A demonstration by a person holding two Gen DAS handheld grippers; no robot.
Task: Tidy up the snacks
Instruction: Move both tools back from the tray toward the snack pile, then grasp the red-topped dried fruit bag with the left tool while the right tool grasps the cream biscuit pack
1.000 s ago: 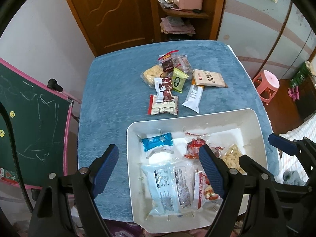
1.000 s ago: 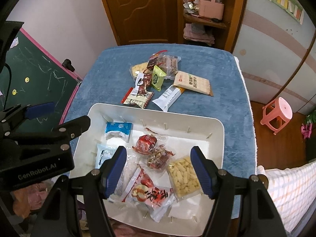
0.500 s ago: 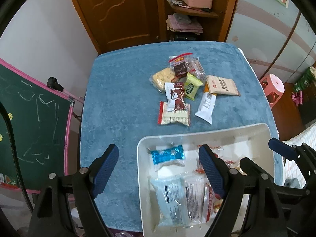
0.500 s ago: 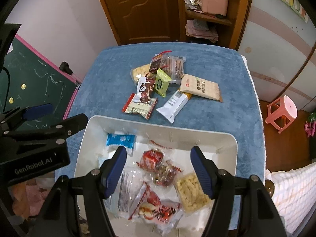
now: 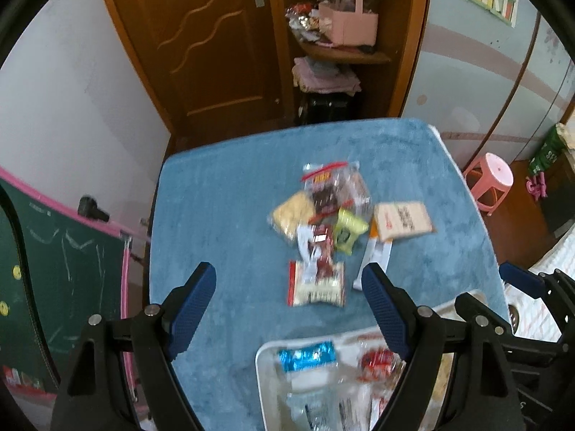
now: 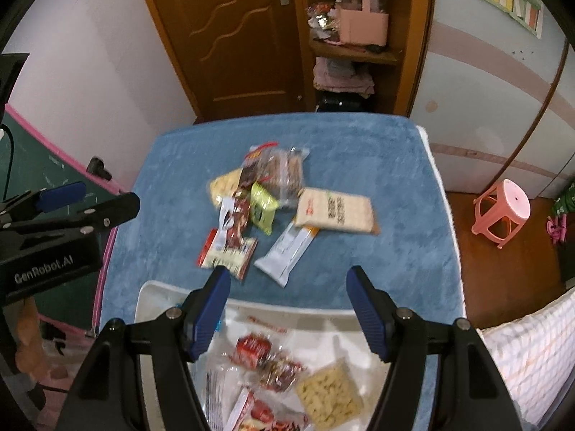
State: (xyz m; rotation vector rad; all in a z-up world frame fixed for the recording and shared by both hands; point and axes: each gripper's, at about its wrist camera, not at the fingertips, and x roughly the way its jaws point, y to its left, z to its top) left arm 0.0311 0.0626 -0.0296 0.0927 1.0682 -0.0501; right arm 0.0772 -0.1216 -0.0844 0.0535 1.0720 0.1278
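Both tools are hanging over the near edge of the blue surface (image 6: 395, 165), angled down, nothing between the pads. Left tool (image 5: 288, 300) is standing wide open and empty; right tool (image 6: 288, 303) is also open and empty, a little narrower. White tray (image 6: 158, 298) is sitting at the near edge under both, already holding several packets. Loose snack pile (image 6: 266, 194) is lying mid-surface, beyond the tray toward the far edge, straight ahead of both tools. Nearest pieces: red-and-white packet (image 5: 316, 283) is lying just beyond the tray's far rim, framed between the left tool's fingers in the left wrist view; white bar (image 6: 287, 251) is lying just beside it, long axis running diagonally from the tray toward the far right corner. In the right wrist view the white bar is sitting ahead and between the right tool's fingers. Judging: right hand looks better lined for the bar, left for the red-and-white packet. Gripping across the bar's short width would probably need a wrist roll. Some motion blur on the pile.
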